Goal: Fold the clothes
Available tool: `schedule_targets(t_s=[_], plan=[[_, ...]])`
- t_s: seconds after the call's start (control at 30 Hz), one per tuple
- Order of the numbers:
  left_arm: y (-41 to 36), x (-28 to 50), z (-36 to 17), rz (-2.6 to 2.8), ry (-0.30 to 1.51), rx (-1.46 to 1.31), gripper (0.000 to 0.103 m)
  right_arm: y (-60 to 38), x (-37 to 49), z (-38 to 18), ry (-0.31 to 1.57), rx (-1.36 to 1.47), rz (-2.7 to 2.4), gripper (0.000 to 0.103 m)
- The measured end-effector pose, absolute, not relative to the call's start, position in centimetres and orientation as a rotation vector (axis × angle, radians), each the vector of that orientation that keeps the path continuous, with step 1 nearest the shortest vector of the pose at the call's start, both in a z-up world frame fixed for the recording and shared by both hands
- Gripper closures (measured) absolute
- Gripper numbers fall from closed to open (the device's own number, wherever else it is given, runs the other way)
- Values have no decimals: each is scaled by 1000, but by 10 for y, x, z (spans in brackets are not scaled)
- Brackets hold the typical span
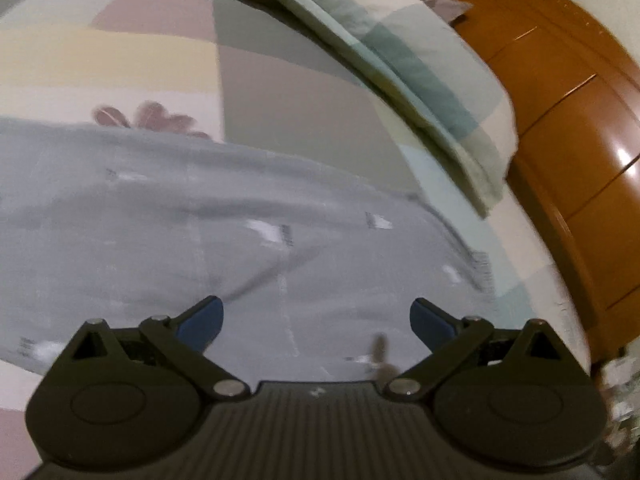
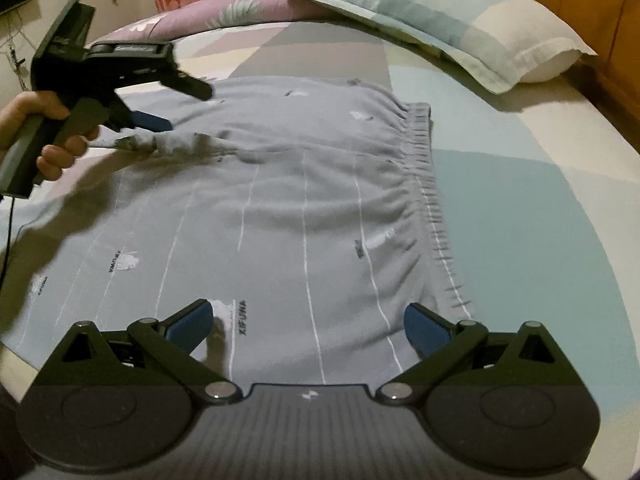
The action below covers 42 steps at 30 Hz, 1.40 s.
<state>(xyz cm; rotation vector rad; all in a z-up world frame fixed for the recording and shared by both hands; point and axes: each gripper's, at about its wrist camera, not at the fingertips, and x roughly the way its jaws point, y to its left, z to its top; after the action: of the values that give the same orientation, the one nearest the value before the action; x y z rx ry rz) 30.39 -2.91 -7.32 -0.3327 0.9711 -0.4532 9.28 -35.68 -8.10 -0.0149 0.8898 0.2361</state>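
Note:
Grey trousers (image 2: 304, 208) with thin white stripes and small prints lie flat on the bed, the elastic waistband (image 2: 428, 184) toward the right. They also show in the left wrist view (image 1: 248, 248). My right gripper (image 2: 310, 324) is open just above the near edge of the trousers, holding nothing. My left gripper (image 1: 316, 316) is open over the cloth. It also shows in the right wrist view (image 2: 176, 104), held in a hand at the far left above a bunched fold of the trousers, jaws apart and empty.
The bed has a pastel patchwork sheet (image 2: 520, 208). A checked pillow (image 2: 452, 12) lies at the far right by the orange wooden headboard (image 1: 572, 120). A purple quilt (image 2: 224, 12) and a curtain are behind. A cable hangs at the left.

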Motion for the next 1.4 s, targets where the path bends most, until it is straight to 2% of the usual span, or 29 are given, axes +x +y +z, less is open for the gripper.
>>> schedule_targets(t_s=[0.23, 0.43, 0.57, 0.77, 1.0, 1.13, 1.27, 1.4], plan=[[4, 331, -52, -401, 932, -382, 4, -354, 94, -79, 895, -2, 233, 0], [6, 373, -77, -363, 956, -412, 4, -348, 91, -76, 901, -11, 227, 0], [0, 385, -73, -336, 968, -388, 3, -348, 87, -74, 906, 2, 221, 0], [-22, 329, -42, -453, 963, -261, 3, -343, 81, -67, 888, 8, 238, 0], [-72, 239, -36, -656, 971, -184, 3, -331, 76, -66, 905, 13, 265, 0], [-97, 220, -42, -704, 961, -169, 2, -330, 65, -63, 920, -17, 247, 0], [-107, 216, -65, -657, 1061, -169, 3, -346, 58, -58, 923, 20, 247, 0], [-102, 199, -49, -645, 1017, -129, 2, -375, 72, -46, 900, 72, 282, 0]])
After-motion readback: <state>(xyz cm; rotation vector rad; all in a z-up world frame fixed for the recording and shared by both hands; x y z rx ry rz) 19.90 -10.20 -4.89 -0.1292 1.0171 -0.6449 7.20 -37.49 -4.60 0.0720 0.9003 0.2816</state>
